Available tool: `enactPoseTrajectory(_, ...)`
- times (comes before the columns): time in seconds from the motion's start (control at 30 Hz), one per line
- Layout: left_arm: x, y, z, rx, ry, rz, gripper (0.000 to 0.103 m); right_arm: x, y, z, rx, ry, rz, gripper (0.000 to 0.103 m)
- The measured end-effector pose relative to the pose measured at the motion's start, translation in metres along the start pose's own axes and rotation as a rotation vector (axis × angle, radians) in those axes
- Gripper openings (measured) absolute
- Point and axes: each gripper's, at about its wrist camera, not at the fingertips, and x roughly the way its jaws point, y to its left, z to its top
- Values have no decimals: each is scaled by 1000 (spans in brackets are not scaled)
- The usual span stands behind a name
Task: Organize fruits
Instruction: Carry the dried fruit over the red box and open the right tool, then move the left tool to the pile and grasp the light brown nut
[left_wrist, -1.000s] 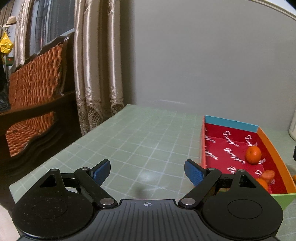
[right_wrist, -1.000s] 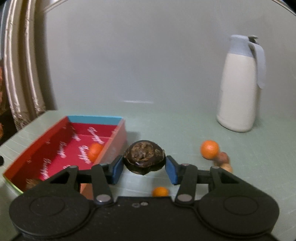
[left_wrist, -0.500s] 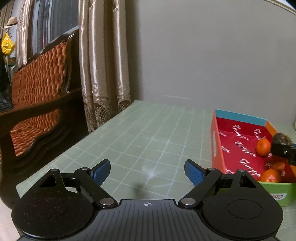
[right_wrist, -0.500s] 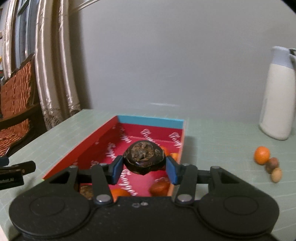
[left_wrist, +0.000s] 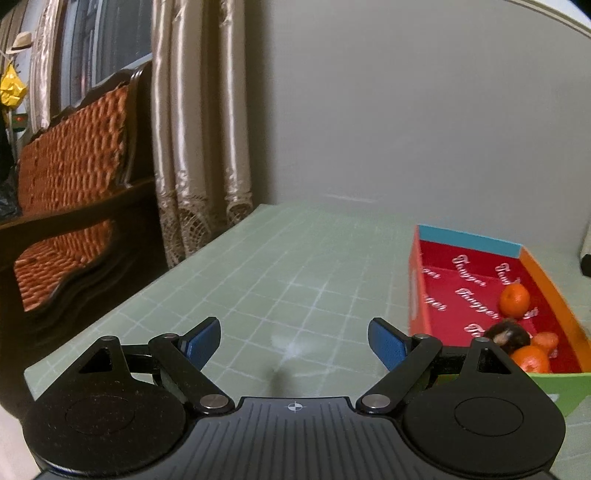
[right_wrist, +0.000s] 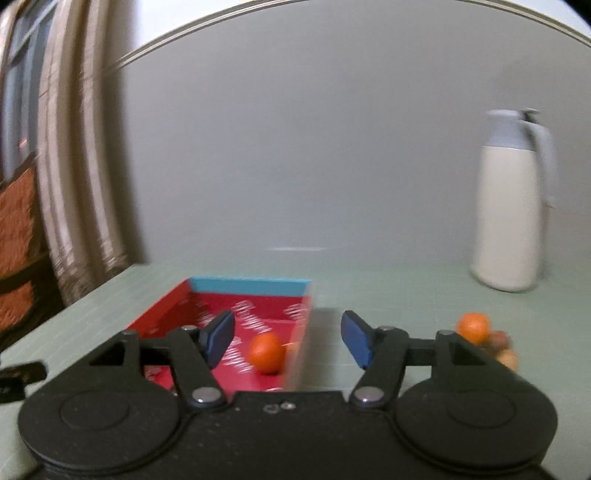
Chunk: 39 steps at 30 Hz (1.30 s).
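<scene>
A red cardboard box (left_wrist: 419, 284) with a blue far end sits on the green table; it also shows in the right wrist view (right_wrist: 162, 314). In the left wrist view it holds a dark brown fruit (left_wrist: 508, 334) and several oranges (left_wrist: 514, 300). My left gripper (left_wrist: 294, 341) is open and empty over the table, left of the box. My right gripper (right_wrist: 287, 338) is open and empty above the box's right wall, with one orange (right_wrist: 266, 352) in the box below. An orange (right_wrist: 473, 326) and small brown fruits (right_wrist: 502, 341) lie on the table to the right.
A white thermos jug (right_wrist: 511, 218) stands at the back right by the grey wall. A wooden sofa (left_wrist: 70, 206) and curtains (left_wrist: 199, 147) are beyond the table's left edge. The green gridded table (left_wrist: 295, 266) stretches left of the box.
My right gripper opened and let go of the dark brown fruit, which now lies in the box. The right gripper has drawn back and to the right. The left gripper stayed open.
</scene>
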Motion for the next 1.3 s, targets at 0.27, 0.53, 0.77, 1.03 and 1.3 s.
enactPoseTrajectory(0.27,-9,-38,4,26,-31,-55,99,-13,-60,9,95,-41,-119,67)
enactPoseTrajectory(0.53,-20,-98,8,85,-53,-153,101,-28,-107,10,118,-56,-209,70)
enactPoseTrajectory(0.77,-30,-145,6,129,-67,-232,103,-43,-149,8,159,-72,-292,71)
enactPoseTrajectory(1.03,-40,-202,1,140,-82,-350,103,-63,-197,2,194,-70,-394,72)
enactPoseTrajectory(1.3,-49,-269,-16,191,-89,-433,103,-75,-231,-3,201,-57,-467,72)
